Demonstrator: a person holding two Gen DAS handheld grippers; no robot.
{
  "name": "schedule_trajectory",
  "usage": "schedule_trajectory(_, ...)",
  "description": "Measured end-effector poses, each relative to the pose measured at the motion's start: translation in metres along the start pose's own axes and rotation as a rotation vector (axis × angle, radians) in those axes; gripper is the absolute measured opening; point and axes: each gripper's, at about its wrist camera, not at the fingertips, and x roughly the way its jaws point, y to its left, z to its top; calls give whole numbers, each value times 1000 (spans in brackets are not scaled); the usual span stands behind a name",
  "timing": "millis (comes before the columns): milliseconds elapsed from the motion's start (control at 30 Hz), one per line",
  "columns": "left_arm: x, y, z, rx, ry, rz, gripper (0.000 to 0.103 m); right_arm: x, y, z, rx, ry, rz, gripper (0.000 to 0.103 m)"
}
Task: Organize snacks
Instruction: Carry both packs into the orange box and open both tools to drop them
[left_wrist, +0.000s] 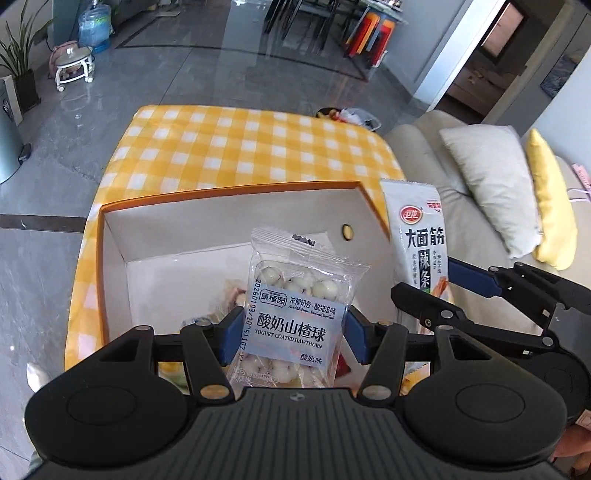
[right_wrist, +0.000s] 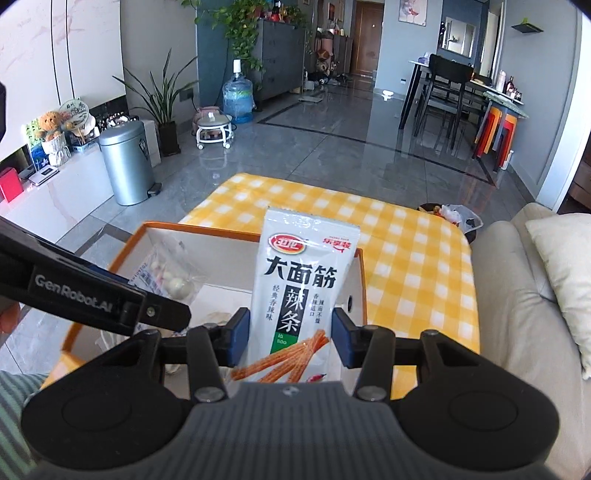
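Clear crinkly plastic, sealed with a zigzag top edge, wraps the yogurt-coated hawthorn pack (left_wrist: 295, 314), whose round white balls show through above and below its pale label. In the left wrist view the left gripper (left_wrist: 293, 338) is clamped on this pack across its middle, blue pads pressing either side, and holds it upright over the near part of the orange-rimmed box (left_wrist: 229, 192), a white-walled cardboard carton standing on the yellow checked tablecloth (left_wrist: 229, 144). A few other wrapped snacks lie low in the box, mostly hidden behind the pack. To the right, the right gripper (left_wrist: 439, 282) holds the latiao packet (left_wrist: 417, 229) beside the box's right wall. In the right wrist view that packet (right_wrist: 301, 284) is a tall, smooth, glossy white sachet with black characters and printed orange strips; the right gripper (right_wrist: 290, 338) pinches it near the bottom, so the upper part stands free. The box (right_wrist: 199, 230) lies just beyond and below, and the hawthorn pack (right_wrist: 166, 275) shows at the left over its interior. The step looks like placing both snacks in the box: I would lower each until it nearly touches the floor before letting go, laying the limp sachet flat along a wall and setting the lumpy pack beside it rather than on top, since the balls could roll the pack off.
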Motion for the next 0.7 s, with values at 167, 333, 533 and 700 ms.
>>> schedule_trajectory(167,32,5,8,-6,77,24,65,39,-5,5,-22,67,-18,45)
schedule_trajectory(333,59,13,11,-33,175,56,65,77,-11,0,-38,195,40,45)
schedule_trajectory(533,80,13,9,-14,229,74,66,111,-2,-11,-120,310,34,45)
schedule_trajectory(700,94,14,6,-13,262,72,68,122,8,-19,-185,357,27,45)
